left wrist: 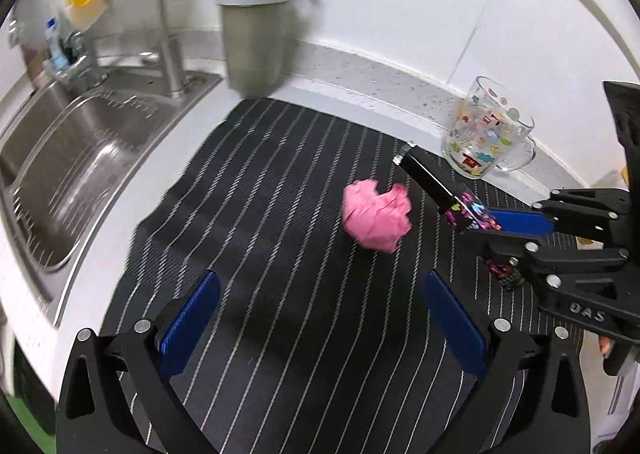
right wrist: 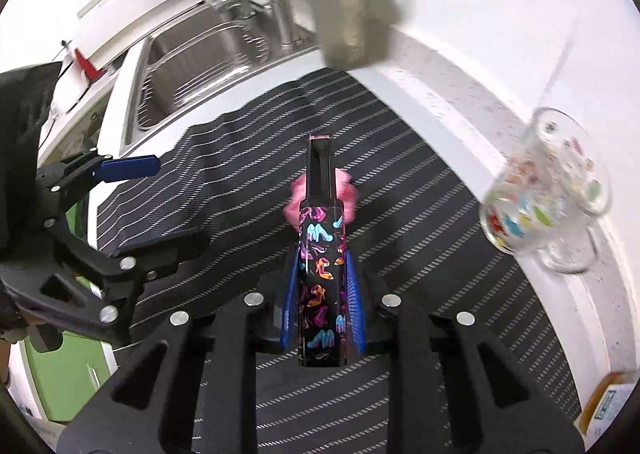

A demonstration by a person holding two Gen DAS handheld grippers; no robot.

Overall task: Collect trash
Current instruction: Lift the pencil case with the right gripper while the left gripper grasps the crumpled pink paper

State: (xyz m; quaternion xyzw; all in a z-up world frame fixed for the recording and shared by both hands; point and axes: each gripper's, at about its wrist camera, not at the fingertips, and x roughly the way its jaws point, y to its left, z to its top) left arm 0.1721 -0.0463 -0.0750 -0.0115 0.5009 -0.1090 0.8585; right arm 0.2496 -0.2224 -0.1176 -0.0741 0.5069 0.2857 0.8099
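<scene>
A crumpled pink paper ball (left wrist: 376, 215) lies on the black pinstriped mat (left wrist: 280, 213). My left gripper (left wrist: 320, 310) is open and empty, low over the mat, just short of the ball. My right gripper (right wrist: 323, 290) is shut on a slim black box printed with coloured shoes (right wrist: 322, 274), held above the mat and pointing at the ball (right wrist: 294, 205), which the box partly hides. In the left wrist view the box (left wrist: 440, 185) juts in from the right, beside the ball. A grey lidded bin (left wrist: 256, 25) stands at the back by the wall.
A steel sink (left wrist: 72, 157) with a tall tap (left wrist: 168, 25) lies left of the mat. A patterned glass mug (left wrist: 486, 129) stands on the white counter at the right by the wall. A small carton (right wrist: 608, 406) sits at the mat's right edge.
</scene>
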